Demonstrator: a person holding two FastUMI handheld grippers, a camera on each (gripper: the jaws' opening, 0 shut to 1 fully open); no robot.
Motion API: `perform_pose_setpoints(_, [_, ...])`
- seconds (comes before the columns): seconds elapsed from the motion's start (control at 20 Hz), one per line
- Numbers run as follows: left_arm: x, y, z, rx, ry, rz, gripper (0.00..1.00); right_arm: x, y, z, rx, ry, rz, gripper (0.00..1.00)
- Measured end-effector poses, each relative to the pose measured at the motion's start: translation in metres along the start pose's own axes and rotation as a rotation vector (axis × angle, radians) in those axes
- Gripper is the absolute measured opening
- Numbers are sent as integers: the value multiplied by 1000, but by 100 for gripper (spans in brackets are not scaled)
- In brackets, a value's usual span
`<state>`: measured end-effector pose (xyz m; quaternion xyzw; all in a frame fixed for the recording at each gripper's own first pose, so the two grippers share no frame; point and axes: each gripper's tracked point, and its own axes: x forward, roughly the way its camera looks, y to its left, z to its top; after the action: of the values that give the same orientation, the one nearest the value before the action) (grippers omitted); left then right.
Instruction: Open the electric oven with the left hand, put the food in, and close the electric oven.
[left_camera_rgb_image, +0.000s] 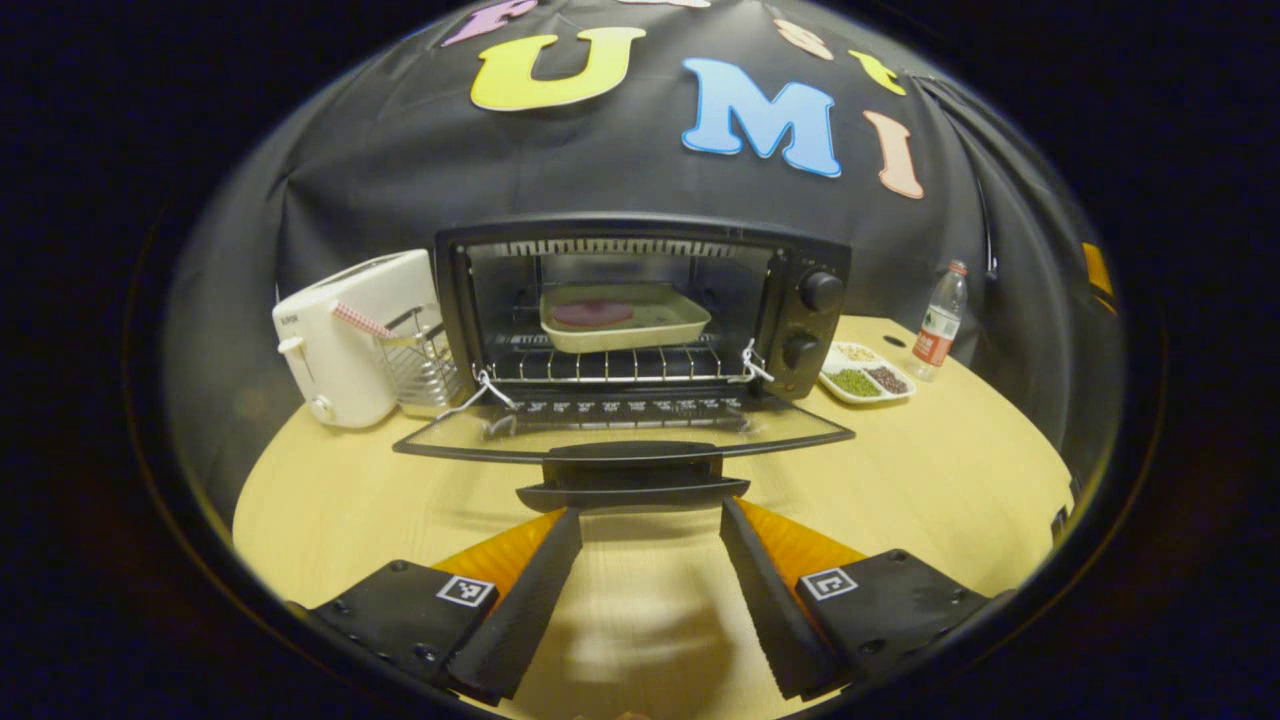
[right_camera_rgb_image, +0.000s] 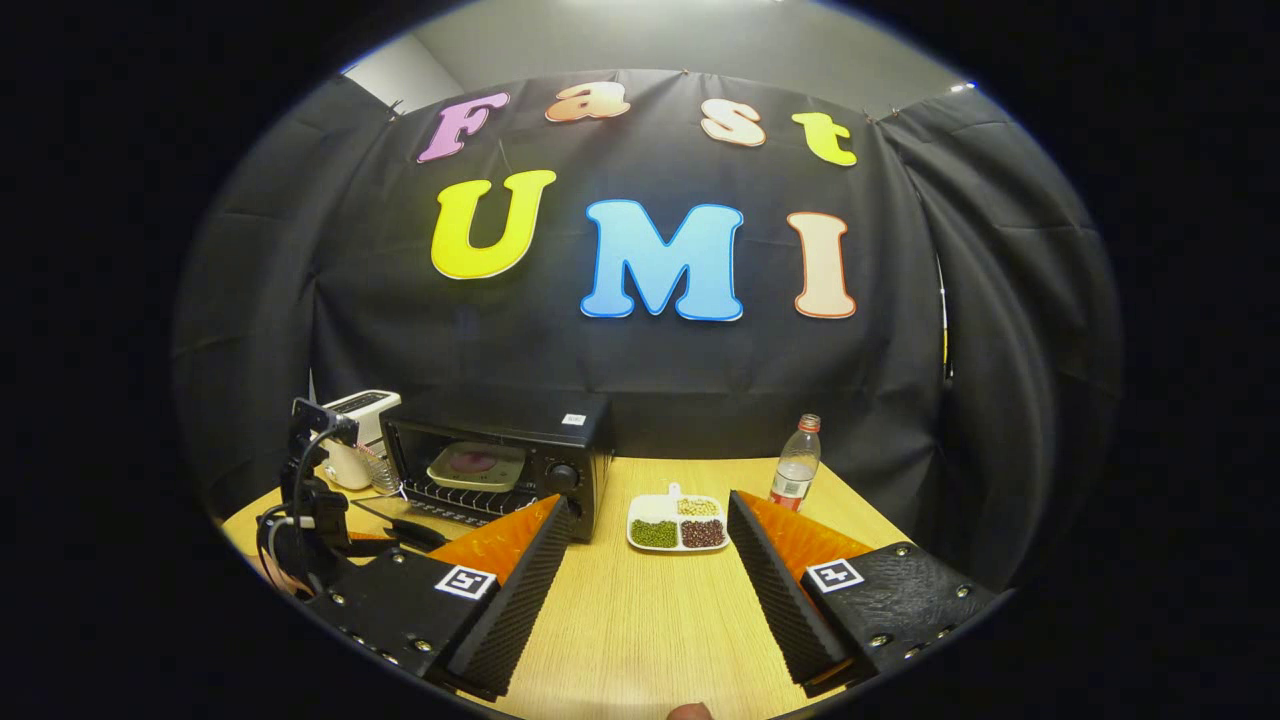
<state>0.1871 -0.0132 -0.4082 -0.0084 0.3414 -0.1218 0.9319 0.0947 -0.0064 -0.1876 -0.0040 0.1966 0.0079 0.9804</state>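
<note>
The black electric oven (left_camera_rgb_image: 640, 300) stands with its glass door (left_camera_rgb_image: 620, 428) folded down flat. On its wire rack rests a beige tray (left_camera_rgb_image: 625, 318) holding a round reddish piece of food (left_camera_rgb_image: 592, 313). My left gripper (left_camera_rgb_image: 650, 512) is open and empty, its fingertips just short of the door handle (left_camera_rgb_image: 632, 482). My right gripper (right_camera_rgb_image: 648, 508) is open and empty above the table, to the right of the oven (right_camera_rgb_image: 500, 455). The tray (right_camera_rgb_image: 478, 466) shows inside, and the left gripper (right_camera_rgb_image: 390, 542) sits at the door's front edge.
A white toaster (left_camera_rgb_image: 345, 345) and a wire rack (left_camera_rgb_image: 420, 365) stand left of the oven. A divided dish of beans (left_camera_rgb_image: 865, 378) and a plastic bottle (left_camera_rgb_image: 938, 322) sit on the wooden table (left_camera_rgb_image: 950, 480) to its right. Black cloth walls close in the booth.
</note>
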Motion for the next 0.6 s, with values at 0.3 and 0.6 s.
perform_pose_setpoints(0.3, [-4,0,38,51,-92,3,95,5,3,-3,5,14,13,97])
perform_pose_setpoints(0.6, [4,2,88,58,-187,-4,95,7,3,-9,16,30,14,97])
